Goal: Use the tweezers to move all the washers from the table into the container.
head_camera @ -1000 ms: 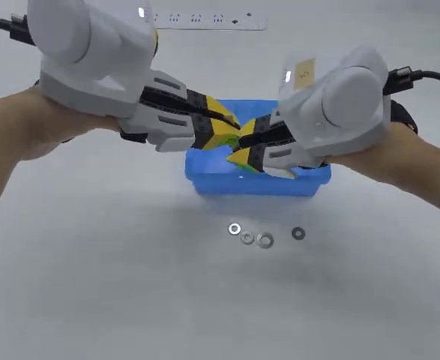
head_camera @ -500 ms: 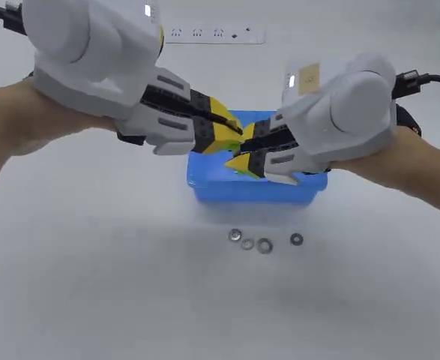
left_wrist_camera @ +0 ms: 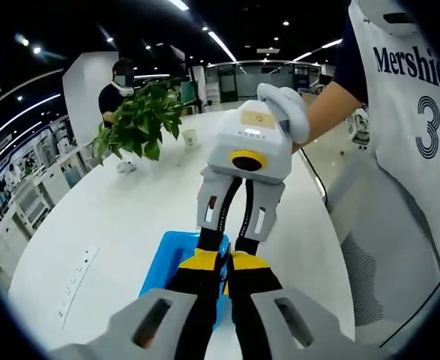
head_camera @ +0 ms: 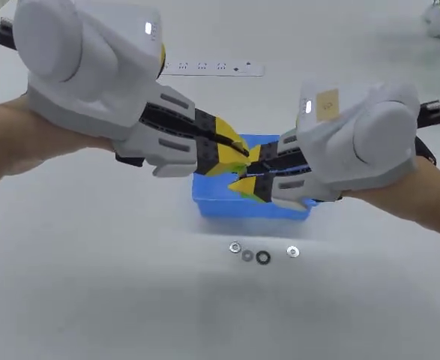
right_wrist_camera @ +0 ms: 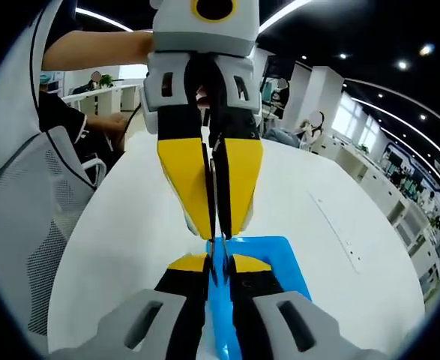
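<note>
So the blue rectangular plastic container (head_camera: pixel 227 204) sits under both grippers, contents hidden, with four small round metal washers (head_camera: pixel 263 257) on the white table (head_camera: pixel 92 285) just in front, while the left gripper (head_camera: pixel 238 152) pinches the thin metal tweezers (right_wrist_camera: pixel 217 247) and the right gripper (head_camera: pixel 242 178), tip to tip with it, is narrow around their end, can't tell if gripping.

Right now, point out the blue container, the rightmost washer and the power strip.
blue container (head_camera: pixel 238 208): head view, on its front wall.
rightmost washer (head_camera: pixel 293 252): head view, on its metal ring.
power strip (head_camera: pixel 212 68): head view, on the middle of its top face.
</note>
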Tool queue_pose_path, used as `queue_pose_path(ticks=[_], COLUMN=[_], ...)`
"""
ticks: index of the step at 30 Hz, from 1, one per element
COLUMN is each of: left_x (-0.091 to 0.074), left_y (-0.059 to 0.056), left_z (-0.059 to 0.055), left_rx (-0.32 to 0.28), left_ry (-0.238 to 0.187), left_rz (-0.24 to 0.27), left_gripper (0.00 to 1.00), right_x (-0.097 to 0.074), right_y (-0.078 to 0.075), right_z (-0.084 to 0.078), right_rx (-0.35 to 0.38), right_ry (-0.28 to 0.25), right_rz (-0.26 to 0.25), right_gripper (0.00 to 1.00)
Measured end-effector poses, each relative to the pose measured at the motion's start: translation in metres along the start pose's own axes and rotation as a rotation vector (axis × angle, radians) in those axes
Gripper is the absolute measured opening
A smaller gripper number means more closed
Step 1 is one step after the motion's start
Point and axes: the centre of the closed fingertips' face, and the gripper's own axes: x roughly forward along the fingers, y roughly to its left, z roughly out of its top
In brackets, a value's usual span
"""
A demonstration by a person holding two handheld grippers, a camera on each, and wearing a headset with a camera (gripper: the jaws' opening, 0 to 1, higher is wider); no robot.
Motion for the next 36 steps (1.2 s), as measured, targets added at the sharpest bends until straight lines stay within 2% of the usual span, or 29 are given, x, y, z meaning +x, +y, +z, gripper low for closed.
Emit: queue_pose_path(ticks=[8,17,25,29,36], left_x=[-0.001,0.002,0.005,0.008,0.01], left_y=[-0.028,-0.049,-0.052,-0.053,-0.046], left_z=[-0.001,-0.013,-0.026,-0.034,-0.046], left_rx=[-0.004,-0.053,-0.107,-0.119,-0.131], left_ry=[-0.004,0.001,-0.022,-0.009,0.013], left_rz=[-0.005,-0.018,0.005,0.007,0.02], left_gripper=[0.07,0.07,0.07,0.07,0.07], right_x=[0.0,0.007,0.011,0.016,0.027], right_y=[0.025,0.052,0.059,0.062,0.057], right_z=[0.0,-0.011,-0.022,-0.028,-0.036], right_rx=[0.008,0.023,0.057,0.059,0.088], right_ry=[0.008,0.029,0.044,0.056,0.06], right_rz=[0.024,0.069,0.06,0.063,0.057], right_gripper=[0.11,0.11,0.11,0.11,0.12])
